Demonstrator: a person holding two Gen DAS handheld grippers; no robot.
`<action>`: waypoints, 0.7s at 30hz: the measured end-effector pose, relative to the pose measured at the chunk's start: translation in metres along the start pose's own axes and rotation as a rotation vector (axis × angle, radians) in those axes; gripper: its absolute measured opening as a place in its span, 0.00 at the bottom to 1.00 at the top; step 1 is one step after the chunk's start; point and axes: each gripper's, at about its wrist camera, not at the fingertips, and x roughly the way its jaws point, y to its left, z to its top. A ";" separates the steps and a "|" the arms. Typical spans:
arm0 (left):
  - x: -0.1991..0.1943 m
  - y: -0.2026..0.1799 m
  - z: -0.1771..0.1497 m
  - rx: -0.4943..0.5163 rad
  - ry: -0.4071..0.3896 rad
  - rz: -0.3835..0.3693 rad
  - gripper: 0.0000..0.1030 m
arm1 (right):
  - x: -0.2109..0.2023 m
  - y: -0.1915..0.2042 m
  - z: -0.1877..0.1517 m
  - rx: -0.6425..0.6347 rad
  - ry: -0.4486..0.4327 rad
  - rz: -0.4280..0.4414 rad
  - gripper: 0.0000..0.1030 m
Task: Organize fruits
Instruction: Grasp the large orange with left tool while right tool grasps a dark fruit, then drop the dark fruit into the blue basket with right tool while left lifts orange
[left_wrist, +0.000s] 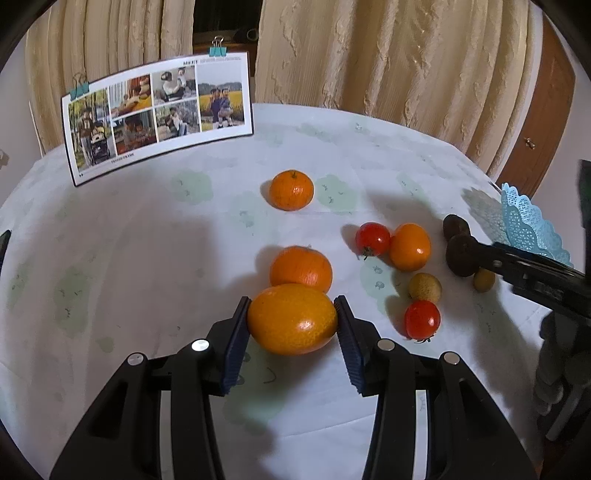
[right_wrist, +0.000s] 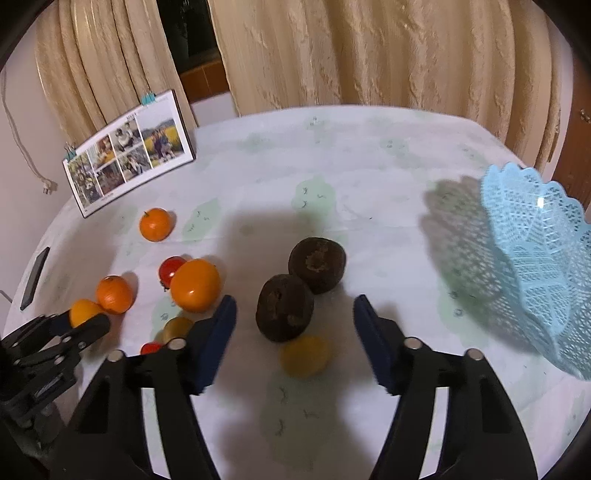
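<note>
In the left wrist view the left gripper (left_wrist: 291, 319) sits low in the middle of the frame, its two blue pads pressed against either side of a big orange (left_wrist: 292, 318) that rests on the pale tablecloth (left_wrist: 147, 258); it is clenched on that fruit. A second orange (left_wrist: 301, 267) touches it just behind, and a third (left_wrist: 291, 189) lies further up, alone.

In the right wrist view the right gripper (right_wrist: 294, 325) stands parted, holding nothing. Between its pads, touching neither, lie a dark round fruit (right_wrist: 285, 308) and, just below it, a small yellow fruit (right_wrist: 305, 355) (blurred). Another dark fruit (right_wrist: 317, 264) touches the first from above. A blue lacy basket (right_wrist: 535, 258) stands at the right edge, well apart. At centre left a tomato (right_wrist: 170, 267) sits beside an orange persimmon (right_wrist: 195, 284).
</note>
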 end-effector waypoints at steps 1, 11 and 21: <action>-0.001 0.000 0.000 0.000 -0.002 -0.001 0.44 | 0.006 0.001 0.000 -0.004 0.013 -0.006 0.59; -0.011 -0.004 0.003 0.015 -0.029 -0.020 0.44 | 0.012 0.004 -0.003 -0.007 0.023 0.010 0.36; -0.023 -0.012 0.002 0.039 -0.046 -0.020 0.44 | -0.036 -0.007 -0.001 0.023 -0.104 0.020 0.36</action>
